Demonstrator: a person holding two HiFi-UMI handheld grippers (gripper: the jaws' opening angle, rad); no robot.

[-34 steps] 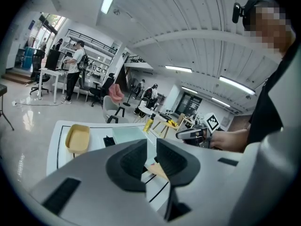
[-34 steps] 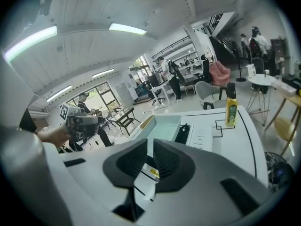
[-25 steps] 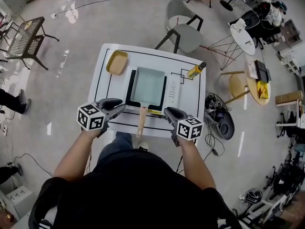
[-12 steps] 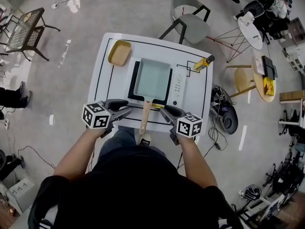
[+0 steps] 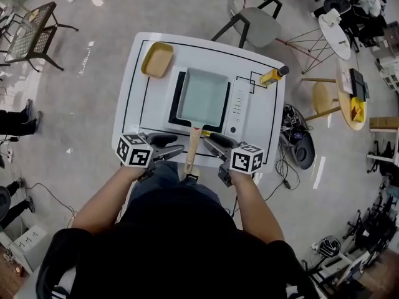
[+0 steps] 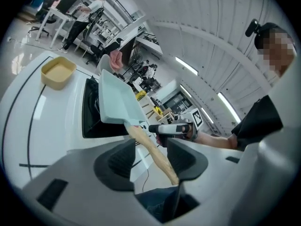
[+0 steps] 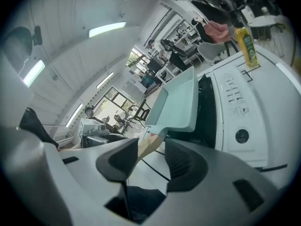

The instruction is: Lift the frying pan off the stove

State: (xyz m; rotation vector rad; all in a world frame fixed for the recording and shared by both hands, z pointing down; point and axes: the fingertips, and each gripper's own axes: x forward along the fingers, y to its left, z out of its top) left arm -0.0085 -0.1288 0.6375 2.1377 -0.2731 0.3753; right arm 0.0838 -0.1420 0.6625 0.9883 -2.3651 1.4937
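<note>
A pale green rectangular frying pan sits on the black stove, with its wooden handle pointing toward me over the table's near edge. My left gripper is at the handle's left and my right gripper at its right, both facing inward. In the left gripper view the handle runs between the jaws of the left gripper, and the pads do not press on it. In the right gripper view the handle shows beyond the gap of the right gripper. Both pairs of jaws are opening.
The stove's white control panel lies right of the pan. A yellow tub stands at the white table's far left corner, a yellow bottle lies at the far right. A grey chair stands behind the table.
Both grippers have moved inward toward the pan's handle from either side, and their jaws stand wider apart. The pan has not moved on the stove.
</note>
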